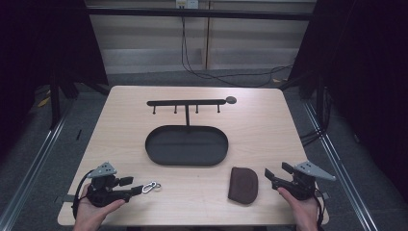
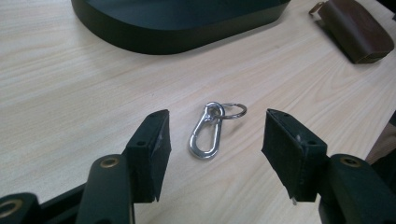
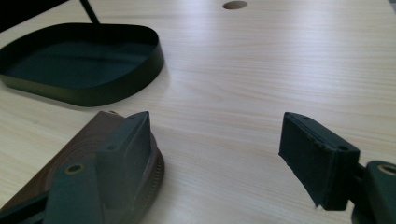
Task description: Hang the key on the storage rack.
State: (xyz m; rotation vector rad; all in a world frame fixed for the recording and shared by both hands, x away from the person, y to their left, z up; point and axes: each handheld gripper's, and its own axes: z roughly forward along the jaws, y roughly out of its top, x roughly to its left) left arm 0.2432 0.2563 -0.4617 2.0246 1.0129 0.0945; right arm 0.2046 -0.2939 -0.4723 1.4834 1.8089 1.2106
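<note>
Currently left gripper (image 2: 215,149) has its jaws spread wide, nothing between the pads (image 2: 156,154) but bare wood; the metal clip (image 2: 205,135) with its key ring (image 2: 232,111) lies flat on the table (image 1: 269,125) just ahead of the gap, not touched by either pad. In the high view the left gripper (image 1: 133,185) sits near the tray's (image 1: 186,146) front-left, held by the left hand (image 1: 94,211), with the clip (image 1: 150,186) at the jaw tips. Right gripper (image 3: 215,158) is also spread open, holding nothing; its left jaw overlaps the brown pouch (image 3: 84,149) in the right gripper view, cannot tell if it touches. High view puts the right gripper (image 1: 269,177) front-right of the tray, in the right hand (image 1: 300,207), with the pouch (image 1: 243,185) just beside its tips, between gripper and clip. Both clip and pouch sit on the table outside the tray, on its near side. Tray is a dark oval with a low rim; a thin post rises from its far edge to a horizontal bar (image 1: 185,102) with four short pegs. Small round hole (image 1: 231,100) in the tabletop sits by the bar's right end.
</note>
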